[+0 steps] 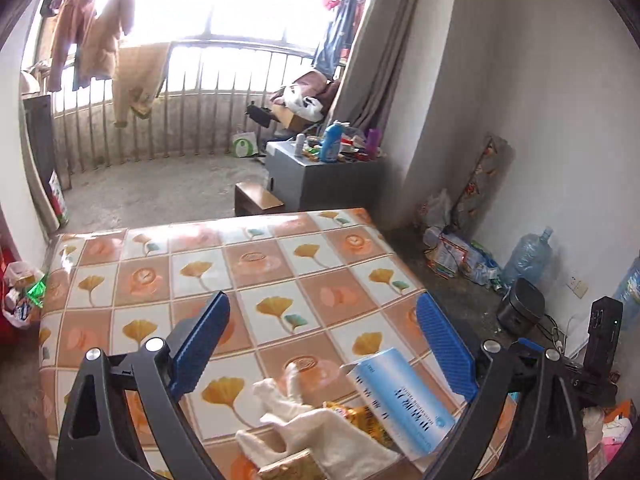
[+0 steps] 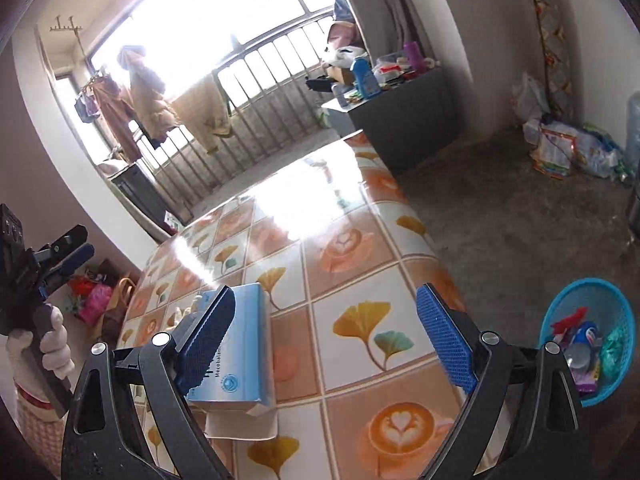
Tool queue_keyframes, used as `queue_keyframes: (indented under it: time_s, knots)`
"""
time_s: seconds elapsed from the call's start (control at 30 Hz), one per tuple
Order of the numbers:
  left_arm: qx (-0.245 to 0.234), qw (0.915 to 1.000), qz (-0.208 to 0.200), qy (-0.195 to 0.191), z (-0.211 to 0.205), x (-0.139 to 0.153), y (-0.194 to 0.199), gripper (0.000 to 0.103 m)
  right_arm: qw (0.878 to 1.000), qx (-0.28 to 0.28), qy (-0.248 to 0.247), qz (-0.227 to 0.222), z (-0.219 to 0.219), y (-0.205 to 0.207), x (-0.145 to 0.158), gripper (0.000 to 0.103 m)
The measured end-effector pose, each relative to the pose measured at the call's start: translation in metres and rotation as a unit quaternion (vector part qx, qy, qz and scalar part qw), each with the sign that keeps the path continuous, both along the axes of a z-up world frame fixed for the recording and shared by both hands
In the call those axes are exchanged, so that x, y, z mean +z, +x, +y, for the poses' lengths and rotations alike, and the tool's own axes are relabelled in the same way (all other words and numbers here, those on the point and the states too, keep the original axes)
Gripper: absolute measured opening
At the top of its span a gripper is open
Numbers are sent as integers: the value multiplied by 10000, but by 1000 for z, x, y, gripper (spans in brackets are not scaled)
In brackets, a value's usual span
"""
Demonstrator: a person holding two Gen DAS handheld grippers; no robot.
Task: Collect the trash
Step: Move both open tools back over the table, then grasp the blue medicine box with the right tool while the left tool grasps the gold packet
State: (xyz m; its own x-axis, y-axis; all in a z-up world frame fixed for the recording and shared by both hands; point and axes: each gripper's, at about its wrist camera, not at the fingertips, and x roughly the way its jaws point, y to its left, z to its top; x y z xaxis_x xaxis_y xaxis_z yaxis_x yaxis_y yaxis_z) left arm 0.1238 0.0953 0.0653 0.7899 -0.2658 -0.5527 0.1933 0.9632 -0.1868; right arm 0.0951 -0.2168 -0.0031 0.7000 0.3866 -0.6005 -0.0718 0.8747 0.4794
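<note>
A light blue carton (image 1: 400,400) lies on the patterned table (image 1: 248,272) near its front edge, beside crumpled white tissue (image 1: 304,420) and a gold wrapper (image 1: 356,416). My left gripper (image 1: 320,344) is open and empty, hovering above and behind this trash. In the right wrist view the blue carton (image 2: 244,344) lies just behind my left fingertip. My right gripper (image 2: 324,336) is open and empty above the table (image 2: 352,240). A blue mesh trash basket (image 2: 592,336) holding trash stands on the floor at the right.
A grey cabinet (image 1: 320,176) cluttered with bottles stands beyond the table. Bags and water jugs (image 1: 528,256) line the right wall. A bag of rubbish (image 1: 20,292) sits left of the table. The other gripper (image 2: 52,256) shows at left, held by a gloved hand.
</note>
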Motion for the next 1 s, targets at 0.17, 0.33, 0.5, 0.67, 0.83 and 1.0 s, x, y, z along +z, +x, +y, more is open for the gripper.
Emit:
queue_keyframes:
  time_s: [0.17,0.33,0.5,0.67,0.83,1.0]
  knots:
    - [516,9979,383,-60,59,-30,-33,92,9973,732,-71,73,43,13,-2,88]
    - [362,9962,741,-275,68,-61,-50,91,9916,1252,-243,226,75,22,-4,88]
    - [-35,9917,1219,-410,41,-86,-51,90,9880,1279,-667,556,98,27,-16,87]
    - [-76,9849,1687,-376,20,-108,-48,90,9836,1309,-857,894,111,26,-25,85]
    - [-174,9817,1883,-201,1,-122,-48,90,9812,1275,-977,1073,114,27,-32,80]
    - [-96,9840,1771,189,-15,-126,-51,90,9810,1196,-893,1238,113,27,-37,76]
